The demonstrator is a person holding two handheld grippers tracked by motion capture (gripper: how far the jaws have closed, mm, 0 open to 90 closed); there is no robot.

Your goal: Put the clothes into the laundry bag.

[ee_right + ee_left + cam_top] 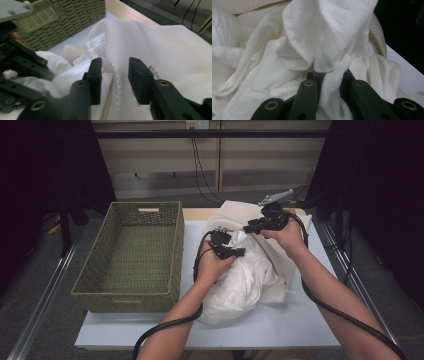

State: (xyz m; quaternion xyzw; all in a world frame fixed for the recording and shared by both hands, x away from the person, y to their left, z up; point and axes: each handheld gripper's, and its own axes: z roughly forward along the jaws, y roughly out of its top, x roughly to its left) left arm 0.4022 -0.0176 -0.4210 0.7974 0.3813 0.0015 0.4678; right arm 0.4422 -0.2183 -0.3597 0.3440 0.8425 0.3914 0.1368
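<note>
A crumpled white garment (pixel 240 282) lies on the table, partly on a white mesh bag (pixel 240 212) spread beneath and behind it. My left gripper (pixel 235 251) points right into the pile. In the left gripper view it (pixel 329 75) is shut on a hanging fold of the garment (pixel 324 32). My right gripper (pixel 248 227) points left just above it. In the right gripper view its jaws (pixel 115 72) stand apart with a raised ridge of the mesh bag (pixel 162 42) between them, and the pads do not press on it. The left gripper (pixel 25 67) shows close at that view's left.
A green woven basket (pixel 135 255) with nothing in it stands on the left of the pale table (pixel 300 320), close to the pile; it also shows as the basket (pixel 62 20) behind the left gripper. Black cables trail off the near edge. Dark frames flank both sides.
</note>
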